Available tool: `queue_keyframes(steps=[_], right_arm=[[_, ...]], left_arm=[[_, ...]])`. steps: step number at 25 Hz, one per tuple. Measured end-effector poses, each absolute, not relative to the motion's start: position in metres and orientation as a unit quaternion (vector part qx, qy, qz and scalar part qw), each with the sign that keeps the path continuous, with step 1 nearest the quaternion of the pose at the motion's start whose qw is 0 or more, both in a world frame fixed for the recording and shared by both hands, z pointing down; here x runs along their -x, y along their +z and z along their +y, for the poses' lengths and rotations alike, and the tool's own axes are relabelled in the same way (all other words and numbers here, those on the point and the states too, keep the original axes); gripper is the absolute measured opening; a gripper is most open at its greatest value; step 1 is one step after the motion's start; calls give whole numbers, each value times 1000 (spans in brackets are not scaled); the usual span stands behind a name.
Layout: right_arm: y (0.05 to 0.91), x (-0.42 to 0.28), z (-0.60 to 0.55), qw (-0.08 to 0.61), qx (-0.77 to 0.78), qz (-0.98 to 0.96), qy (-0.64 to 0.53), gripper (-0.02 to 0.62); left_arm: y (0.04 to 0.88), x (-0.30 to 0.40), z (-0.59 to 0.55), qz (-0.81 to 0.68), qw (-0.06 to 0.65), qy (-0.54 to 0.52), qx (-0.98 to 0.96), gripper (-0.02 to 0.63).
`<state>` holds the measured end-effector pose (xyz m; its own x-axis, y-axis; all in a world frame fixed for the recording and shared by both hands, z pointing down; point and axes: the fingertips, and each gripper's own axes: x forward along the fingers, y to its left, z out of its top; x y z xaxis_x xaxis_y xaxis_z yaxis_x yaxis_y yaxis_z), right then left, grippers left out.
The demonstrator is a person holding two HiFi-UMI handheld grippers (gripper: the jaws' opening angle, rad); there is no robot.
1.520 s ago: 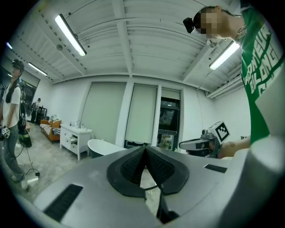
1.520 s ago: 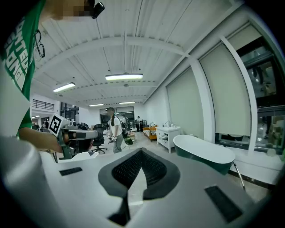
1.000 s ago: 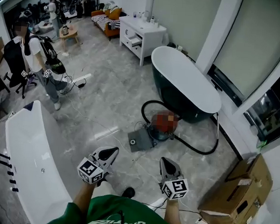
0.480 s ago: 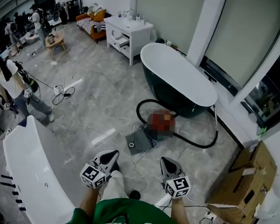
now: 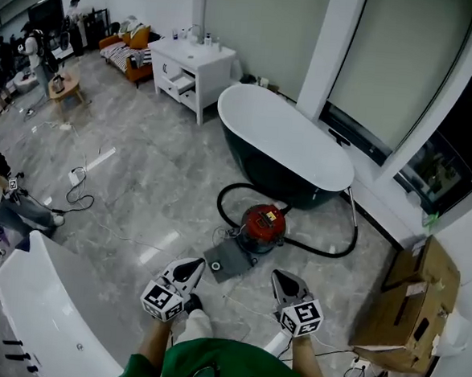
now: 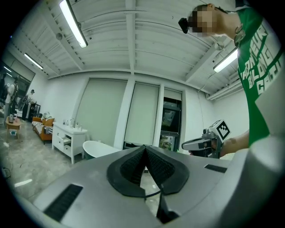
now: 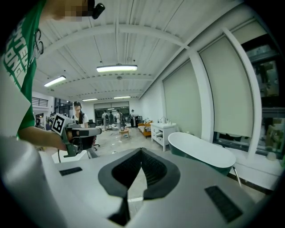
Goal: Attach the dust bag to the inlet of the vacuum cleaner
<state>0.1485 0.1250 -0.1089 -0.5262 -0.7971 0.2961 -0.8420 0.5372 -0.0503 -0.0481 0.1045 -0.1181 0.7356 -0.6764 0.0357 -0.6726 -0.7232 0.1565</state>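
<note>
Two grippers, both empty: left gripper (image 5: 192, 267) and right gripper (image 5: 283, 280) were held low, just ahead of the person, each with its fingers (image 6: 133, 167) pressed together and nothing between them (sensible for an approach, nothing to snag). Both pointed toward the work but touched none of it. Past them on the floor (image 5: 155, 194) lay a flat grey piece with a round hole, which I read as the dust bag (image 5: 229, 258), hole facing up, touching or just beside the red vacuum cleaner (image 5: 261, 226) (couldn't tell which). Bag wasn't on the inlet, so attachment hadn't begun; the inlet itself was too small to pick out. Black hose (image 5: 328, 248) looped round the canister, out toward the dark bathtub (image 5: 283, 143) beyond. My read: fingers needed opening before a grab at the bag's collar.
</note>
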Motion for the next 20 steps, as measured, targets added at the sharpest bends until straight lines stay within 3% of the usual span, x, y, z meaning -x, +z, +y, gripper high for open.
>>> queue_keyframes(steps=[9, 20], right_arm=[[-102, -74, 41, 118, -487, -858, 107, 8], [-99, -58, -12, 130, -506, -845, 111, 8]], left_arm=[[-98, 123, 25, -336, 95, -24, -937, 3], [-78, 137, -42, -303, 106, -2, -947, 3]])
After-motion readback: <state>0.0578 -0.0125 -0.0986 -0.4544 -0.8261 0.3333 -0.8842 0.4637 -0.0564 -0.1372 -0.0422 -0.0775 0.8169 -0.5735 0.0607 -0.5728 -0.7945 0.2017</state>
